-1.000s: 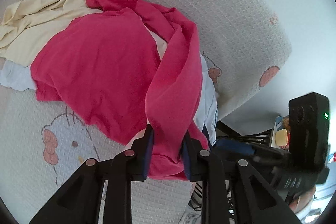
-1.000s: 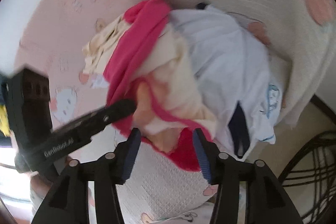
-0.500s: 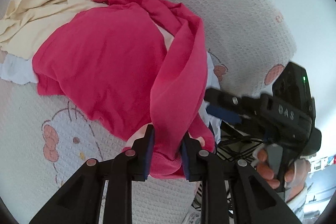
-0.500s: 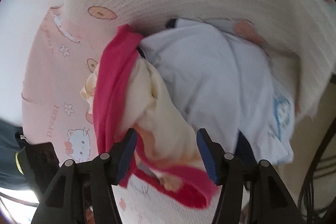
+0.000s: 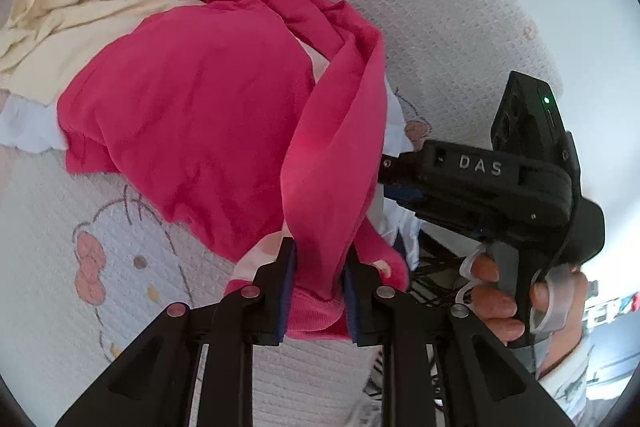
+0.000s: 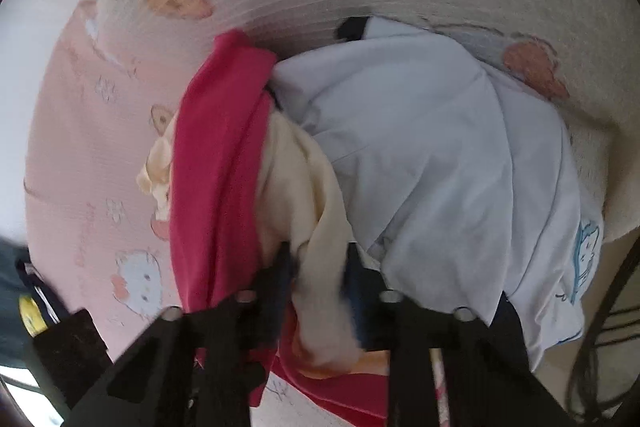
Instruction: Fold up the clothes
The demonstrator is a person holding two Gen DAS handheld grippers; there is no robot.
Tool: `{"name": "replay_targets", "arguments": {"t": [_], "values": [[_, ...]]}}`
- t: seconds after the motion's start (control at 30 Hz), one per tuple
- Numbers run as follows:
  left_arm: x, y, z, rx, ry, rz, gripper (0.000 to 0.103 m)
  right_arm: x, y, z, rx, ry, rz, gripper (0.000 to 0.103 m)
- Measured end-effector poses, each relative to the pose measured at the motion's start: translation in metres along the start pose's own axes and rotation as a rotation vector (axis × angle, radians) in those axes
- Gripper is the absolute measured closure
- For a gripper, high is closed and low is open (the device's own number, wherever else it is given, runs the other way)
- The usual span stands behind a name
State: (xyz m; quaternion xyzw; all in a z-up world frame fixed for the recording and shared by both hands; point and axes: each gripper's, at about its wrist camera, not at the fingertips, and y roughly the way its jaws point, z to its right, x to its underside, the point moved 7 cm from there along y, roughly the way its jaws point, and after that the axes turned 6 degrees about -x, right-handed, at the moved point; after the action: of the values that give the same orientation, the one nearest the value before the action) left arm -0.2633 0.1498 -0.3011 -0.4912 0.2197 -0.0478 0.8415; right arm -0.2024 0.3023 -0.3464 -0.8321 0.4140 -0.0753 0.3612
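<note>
a pile of clothes on a bed (image 5: 460, 39), caught mid-sort: the left hand-held gripper (image 5: 320, 283) is clenched on a hanging fold of the pink top (image 5: 192, 115), the cloth pinched between both pads and running up and away from the jaws to the main bulk of the garment, which lies ahead and to the left of that gripper. the right hand-held gripper (image 6: 320, 279) is closing its jaws, with a cream-coloured fold (image 6: 320, 227) between them; its view is blurred, so whether the pads already bite cannot be told for sure.

the risk from here looks plain. the cream garment (image 5: 80, 11) lies under and behind the pink top, and the pale blue shirt (image 6: 440, 155) sits just to the right of the right hand-held gripper, touching the cream fold. if the two hands pull apart now, the tangled layers may drag together, and the blue shirt, already at the bed's edge, could slide off. the left grip holds only a narrow bunched strip, so a firm tug might let it slip or twist the top rather than spread it. a person's hand (image 5: 504, 299) holds the right tool's handle, just right of the left gripper.
</note>
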Motion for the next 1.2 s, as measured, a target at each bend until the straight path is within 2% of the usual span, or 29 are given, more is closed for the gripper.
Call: {"name": "replay_targets", "arguments": {"t": [0.13, 0.23, 0.37, 0.5, 0.63, 0.83, 1.07, 1.2], "values": [[0.005, -0.018, 0.006, 0.027, -0.006, 0.024, 0.087, 0.011, -0.013, -0.024, -0.034, -0.055, -0.008, 0.089], [0.014, -0.040, 0.010, 0.020, 0.011, 0.049, 0.087, 0.021, -0.027, -0.049, -0.033, -0.115, -0.009, 0.089], [0.024, -0.060, -0.005, 0.020, -0.011, 0.078, 0.088, 0.034, -0.040, -0.074, -0.044, -0.173, -0.016, 0.089], [0.042, -0.085, -0.009, -0.003, -0.030, 0.107, 0.088, 0.051, -0.031, -0.102, -0.039, -0.219, -0.049, 0.089], [0.068, -0.101, -0.018, -0.006, -0.063, 0.125, 0.088, 0.095, -0.034, -0.125, -0.020, -0.280, -0.074, 0.089], [0.103, -0.120, -0.043, -0.016, -0.130, 0.134, 0.088, 0.147, -0.036, -0.132, 0.015, -0.335, -0.117, 0.089], [0.131, -0.132, -0.058, -0.072, -0.136, 0.126, 0.088, 0.195, -0.028, -0.133, 0.038, -0.354, -0.180, 0.089], [0.144, -0.138, -0.064, -0.071, -0.146, 0.127, 0.088, 0.215, -0.032, -0.134, 0.035, -0.374, -0.197, 0.090]]}}
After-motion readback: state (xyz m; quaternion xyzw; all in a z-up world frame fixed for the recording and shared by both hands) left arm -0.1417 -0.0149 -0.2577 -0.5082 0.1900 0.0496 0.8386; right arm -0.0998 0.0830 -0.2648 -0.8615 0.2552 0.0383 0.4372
